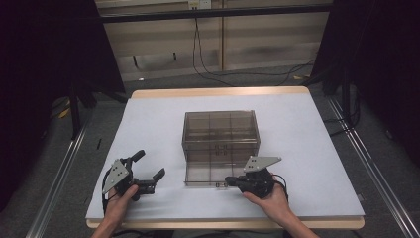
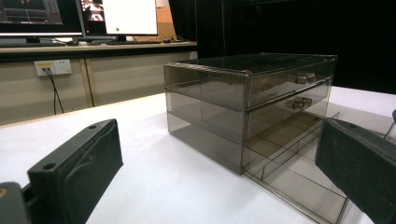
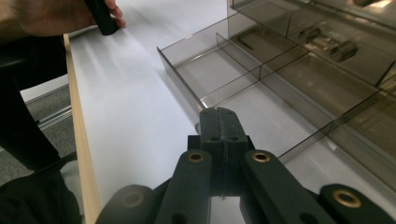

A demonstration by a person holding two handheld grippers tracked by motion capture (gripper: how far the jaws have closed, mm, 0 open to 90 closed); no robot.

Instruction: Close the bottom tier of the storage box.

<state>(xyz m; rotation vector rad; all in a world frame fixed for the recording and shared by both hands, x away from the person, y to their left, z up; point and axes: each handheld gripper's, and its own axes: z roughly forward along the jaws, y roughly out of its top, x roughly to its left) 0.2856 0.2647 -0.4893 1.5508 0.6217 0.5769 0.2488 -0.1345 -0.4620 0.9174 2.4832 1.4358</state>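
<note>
A smoky clear drawer cabinet [image 1: 220,130] [image 2: 210,102] stands in the middle of the white table. Its bottom drawer [image 1: 208,173] [image 2: 299,182] [image 3: 177,70] is pulled out toward me, and its divided compartments look bare. My right gripper [image 1: 229,181] [image 3: 219,114] is shut against the middle of the drawer's front wall, where the small handle [image 1: 218,185] sits. My left gripper [image 1: 148,166] [image 2: 219,158] rests open on the table to the left of the drawer, with nothing between its fingers. The two upper drawers are closed and their handles [image 2: 303,78] face me.
The white table top [image 1: 297,129] has a wooden front edge [image 3: 81,140] close to my hands. Cables [image 1: 237,74] lie on the floor beyond the table. Monitors [image 2: 126,16] stand on a desk behind, and metal rails [image 1: 376,173] run along both sides.
</note>
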